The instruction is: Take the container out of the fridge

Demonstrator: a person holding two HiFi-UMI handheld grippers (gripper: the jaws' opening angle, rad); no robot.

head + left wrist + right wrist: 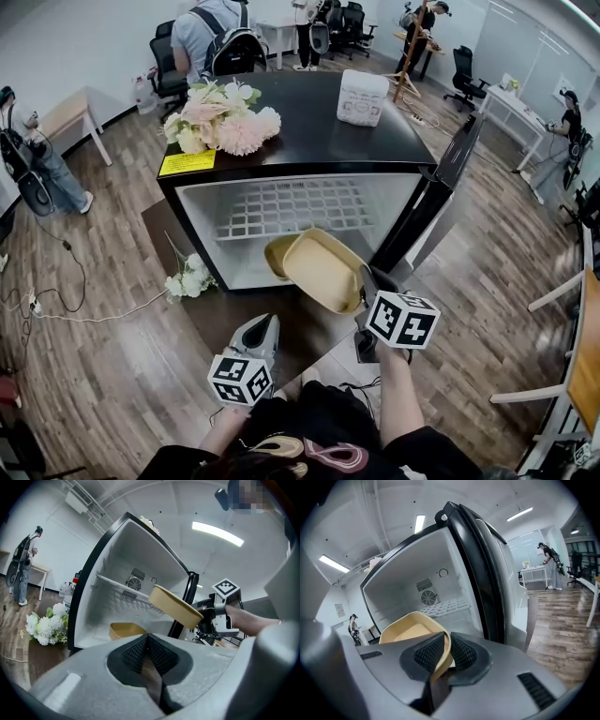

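Fridge (319, 131) stands with its door (450, 178) swung wide to the right; the interior is lit and a white wire shelf (291, 211) sits across the upper part.

Right claw (364, 281) is clamped on the rim of the tan container (323, 272); in the right gripper view the rim runs between the two pads of the right claw (445, 651), both pressing on it. The container (410, 630) is tilted, open side up, clear of the cabinet and just in front of its lower opening.

Left claw (267, 323) is closed and empty, its tips meeting in the left gripper view (147, 641); it is held low, to the left of the container (176, 604) and apart from it.

A second tan container (275, 255) lies on the fridge floor (124, 630); it appears to sit near the front edge, though the held one partly covers it.

On the fridge top: pink and white flowers (220, 117) at the left, a white box (361, 97) towards the back right. White flowers (187, 277) lie on the dark surface (159, 225) beside the fridge's left wall.
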